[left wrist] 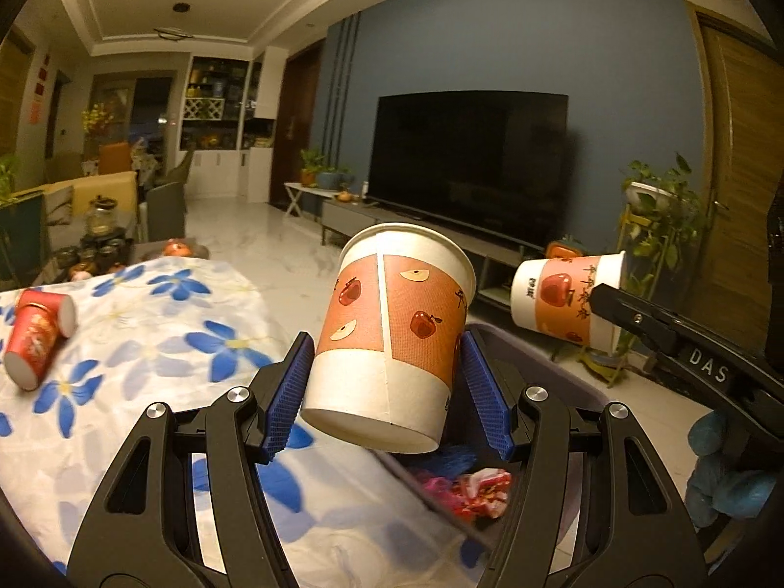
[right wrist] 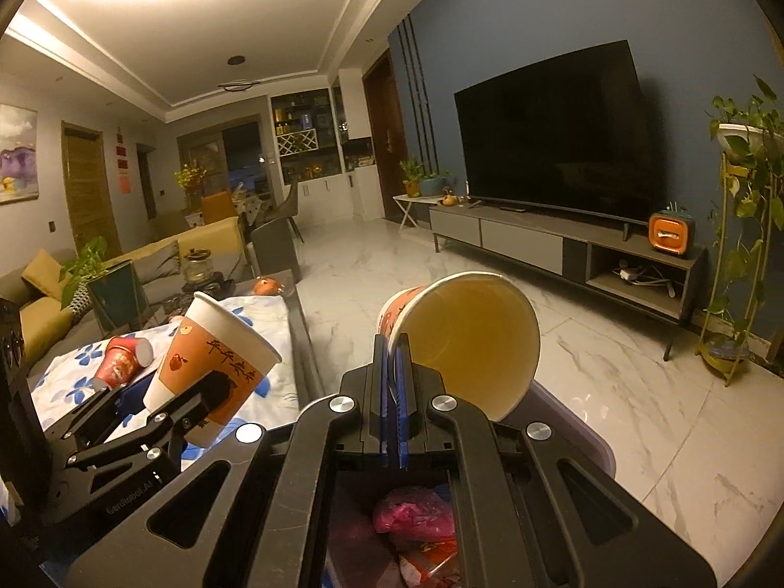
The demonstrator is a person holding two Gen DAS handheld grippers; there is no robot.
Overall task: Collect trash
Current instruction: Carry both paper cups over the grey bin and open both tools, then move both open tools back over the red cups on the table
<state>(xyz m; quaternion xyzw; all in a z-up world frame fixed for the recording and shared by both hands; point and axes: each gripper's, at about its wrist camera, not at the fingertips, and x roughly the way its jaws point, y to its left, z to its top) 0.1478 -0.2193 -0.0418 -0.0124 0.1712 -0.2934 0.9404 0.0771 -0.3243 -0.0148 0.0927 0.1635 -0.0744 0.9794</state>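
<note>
A white paper cup (left wrist: pixel 392 338) with an orange band printed with red apples and apple slices sits tilted between the blue pads (left wrist: pixel 289 392) of the left hand-held gripper (left wrist: pixel 387 392), which grips it around its lower body, mouth up and leaning away. A second cup of the same print (right wrist: pixel 465 343) is pinched by its rim in the right hand-held gripper (right wrist: pixel 392 392), whose fingers are closed tight on the paper wall, its empty inside turned toward the camera. Below both grippers lies a grey bin (left wrist: pixel 578 392) holding pink and red wrappers (left wrist: pixel 470 490). Left of the left gripper, a red cup (left wrist: pixel 36 338) lies on its side on the counter's blue-flowered cloth (left wrist: pixel 161 343).
</note>
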